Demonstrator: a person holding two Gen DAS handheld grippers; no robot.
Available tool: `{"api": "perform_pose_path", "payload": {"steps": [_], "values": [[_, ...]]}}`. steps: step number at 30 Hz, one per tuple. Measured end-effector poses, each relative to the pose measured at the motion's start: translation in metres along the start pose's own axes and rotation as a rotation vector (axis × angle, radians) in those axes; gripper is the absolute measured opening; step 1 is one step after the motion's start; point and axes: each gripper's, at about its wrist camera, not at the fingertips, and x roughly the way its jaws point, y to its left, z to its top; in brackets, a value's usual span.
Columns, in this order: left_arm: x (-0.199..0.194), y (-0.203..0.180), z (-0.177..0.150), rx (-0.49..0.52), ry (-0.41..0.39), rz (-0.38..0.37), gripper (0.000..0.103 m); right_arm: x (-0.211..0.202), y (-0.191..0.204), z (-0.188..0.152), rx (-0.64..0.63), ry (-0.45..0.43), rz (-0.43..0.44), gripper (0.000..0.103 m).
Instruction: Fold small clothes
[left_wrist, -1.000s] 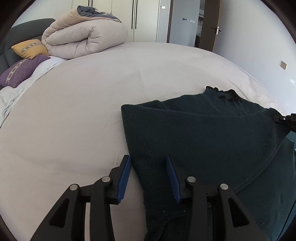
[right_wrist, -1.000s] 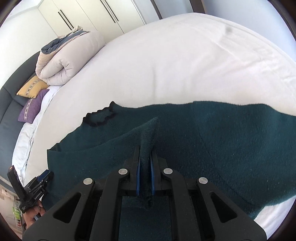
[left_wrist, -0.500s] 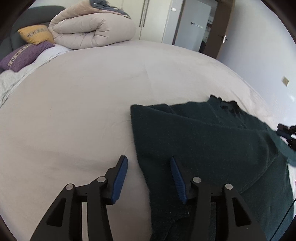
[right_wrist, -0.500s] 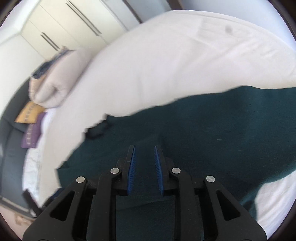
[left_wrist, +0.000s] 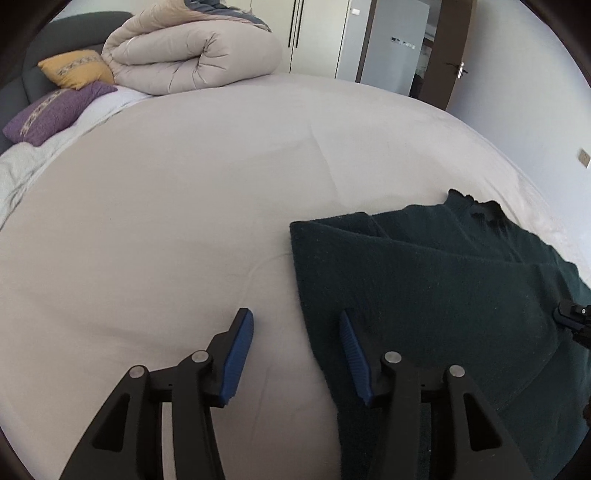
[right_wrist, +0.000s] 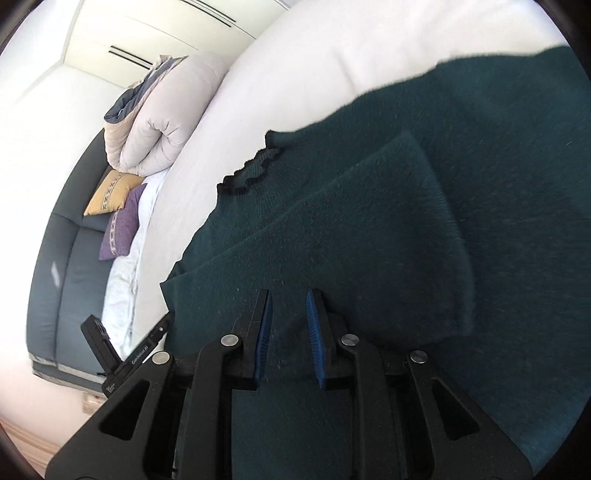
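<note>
While lying lower right on the bed, the dark green sweater is keeping one sleeve folded across; left gripper and right gripper are both hovering spread, gripping nothing. Risk: fuzzy knit snagging, undoing the fold.

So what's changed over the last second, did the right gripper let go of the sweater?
Yes. The right gripper, shut on a pinch of the dark green sweater a second ago, has opened, and the sleeve it carried now lies flat across the body. The left gripper stayed open over the sweater's side edge. The rolled duvet hasn't moved.
</note>
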Motion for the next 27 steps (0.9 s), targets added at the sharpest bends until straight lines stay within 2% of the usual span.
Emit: {"api": "perform_pose_path", "payload": {"steps": [4,6,7,8,10,11,12,13,14,15,17,20,23,27], "values": [[-0.008,-0.009,-0.005,0.059,-0.005,0.056,0.051,-0.007,-0.023,-0.016,0.049,0.03,0.035,0.018],[-0.009,-0.012,-0.007,0.096,-0.004,0.083,0.051,-0.02,-0.025,-0.022,0.058,0.013,0.021,0.019],[-0.011,-0.011,-0.007,0.09,-0.008,0.086,0.051,-0.036,-0.04,-0.027,0.069,-0.003,-0.003,0.019],[-0.014,-0.009,-0.006,0.07,-0.011,0.079,0.051,-0.056,-0.053,-0.033,0.084,-0.03,-0.021,0.019],[-0.025,-0.003,-0.003,0.007,-0.055,-0.003,0.05,-0.096,-0.073,-0.043,0.118,-0.111,-0.003,0.025],[-0.034,0.0,-0.002,-0.017,-0.095,-0.049,0.05,-0.121,-0.087,-0.047,0.147,-0.164,-0.017,0.043],[-0.042,0.0,-0.001,-0.026,-0.13,-0.073,0.053,-0.149,-0.105,-0.051,0.191,-0.23,-0.04,0.067],[-0.051,-0.001,0.0,-0.03,-0.17,-0.098,0.056,-0.175,-0.128,-0.058,0.234,-0.297,-0.061,0.074],[-0.058,-0.002,0.001,-0.034,-0.198,-0.126,0.068,-0.2,-0.145,-0.063,0.276,-0.366,-0.078,0.077],[-0.061,-0.005,0.001,-0.035,-0.212,-0.157,0.077,-0.231,-0.168,-0.069,0.331,-0.439,-0.095,0.077],[-0.068,-0.014,-0.002,-0.02,-0.226,-0.26,0.081,-0.275,-0.206,-0.077,0.455,-0.543,-0.112,0.077],[-0.069,-0.034,-0.008,0.024,-0.199,-0.384,0.084,-0.328,-0.263,-0.098,0.634,-0.687,-0.12,0.077],[-0.066,-0.055,-0.014,0.082,-0.168,-0.465,0.085,-0.345,-0.293,-0.099,0.688,-0.728,-0.108,0.071],[-0.062,-0.068,-0.02,0.099,-0.135,-0.505,0.085,-0.34,-0.305,-0.079,0.697,-0.738,-0.094,0.07]]}}
